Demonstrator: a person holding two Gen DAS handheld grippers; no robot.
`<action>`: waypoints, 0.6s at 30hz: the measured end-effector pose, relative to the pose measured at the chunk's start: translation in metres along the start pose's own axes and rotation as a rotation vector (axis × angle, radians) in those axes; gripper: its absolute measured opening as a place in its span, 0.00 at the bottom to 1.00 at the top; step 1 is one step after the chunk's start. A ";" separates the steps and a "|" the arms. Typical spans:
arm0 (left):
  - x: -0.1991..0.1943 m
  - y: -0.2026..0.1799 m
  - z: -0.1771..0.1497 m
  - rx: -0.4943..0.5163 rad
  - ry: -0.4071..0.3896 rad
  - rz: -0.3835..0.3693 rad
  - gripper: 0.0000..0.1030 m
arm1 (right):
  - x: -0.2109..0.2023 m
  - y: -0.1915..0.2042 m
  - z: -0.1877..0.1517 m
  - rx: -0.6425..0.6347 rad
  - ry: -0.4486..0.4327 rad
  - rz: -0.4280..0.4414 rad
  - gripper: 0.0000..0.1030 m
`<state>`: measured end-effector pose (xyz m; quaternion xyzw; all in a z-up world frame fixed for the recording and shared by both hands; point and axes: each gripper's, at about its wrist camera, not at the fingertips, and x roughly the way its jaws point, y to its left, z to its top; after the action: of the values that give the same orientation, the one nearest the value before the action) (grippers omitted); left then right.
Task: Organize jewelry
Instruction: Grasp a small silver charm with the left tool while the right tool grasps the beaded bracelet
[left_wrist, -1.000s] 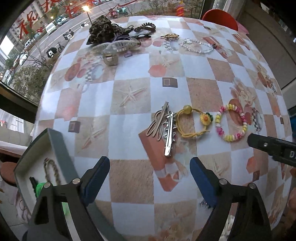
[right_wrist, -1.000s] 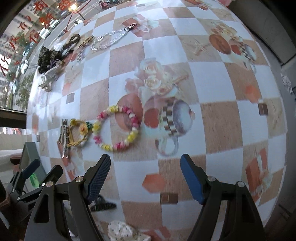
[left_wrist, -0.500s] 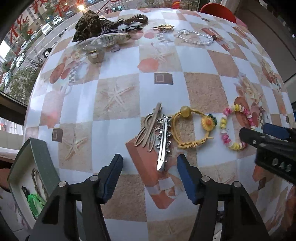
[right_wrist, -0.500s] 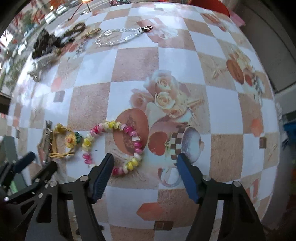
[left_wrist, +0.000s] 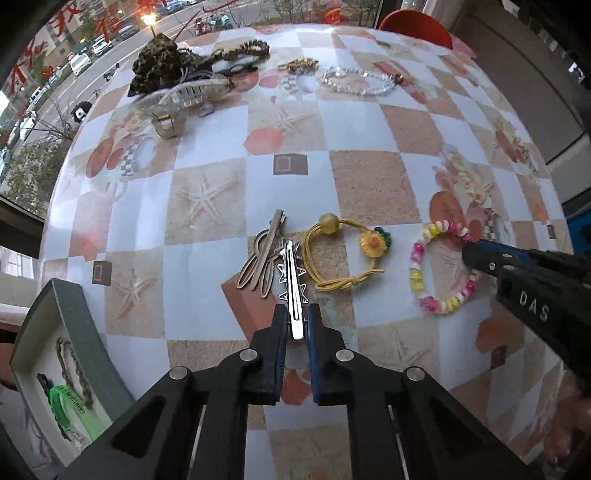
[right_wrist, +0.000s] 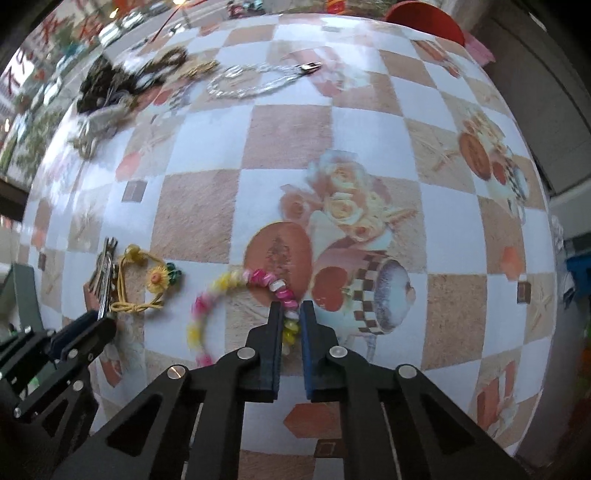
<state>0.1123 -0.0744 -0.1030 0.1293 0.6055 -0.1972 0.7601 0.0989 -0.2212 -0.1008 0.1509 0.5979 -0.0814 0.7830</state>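
Note:
My left gripper (left_wrist: 296, 316) is shut on the near end of a silver star hair clip (left_wrist: 291, 280) that lies on the checkered table. Beside it lie flat bronze clips (left_wrist: 262, 254) and a yellow cord hair tie with a sunflower (left_wrist: 347, 254). My right gripper (right_wrist: 289, 314) is shut on the near right side of a pink-and-yellow bead bracelet (right_wrist: 240, 284); the bracelet also shows in the left wrist view (left_wrist: 441, 273). A grey jewelry box (left_wrist: 55, 354) at the near left holds a braided bracelet and a green band.
At the table's far side lie a leopard scrunchie (left_wrist: 159, 62), a clear claw clip (left_wrist: 192, 92), a crystal bead bracelet (left_wrist: 358, 79) and a small gold clip (left_wrist: 301, 64). A red chair (left_wrist: 413, 20) stands beyond the far edge.
Both grippers moved forward and closed: the left one onto the silver star clip, the right one onto the bead bracelet. Both were open a second ago.

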 end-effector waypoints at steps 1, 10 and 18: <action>-0.005 0.000 -0.002 0.003 -0.006 -0.004 0.14 | -0.002 -0.004 -0.001 0.015 0.001 0.011 0.09; -0.034 0.008 -0.011 0.004 -0.045 -0.043 0.14 | -0.023 -0.031 -0.015 0.084 0.003 0.094 0.09; -0.057 0.015 -0.029 0.025 -0.067 -0.069 0.14 | -0.043 -0.037 -0.037 0.131 -0.001 0.131 0.09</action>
<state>0.0838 -0.0401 -0.0551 0.1112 0.5814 -0.2351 0.7710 0.0421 -0.2461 -0.0735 0.2406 0.5798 -0.0689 0.7754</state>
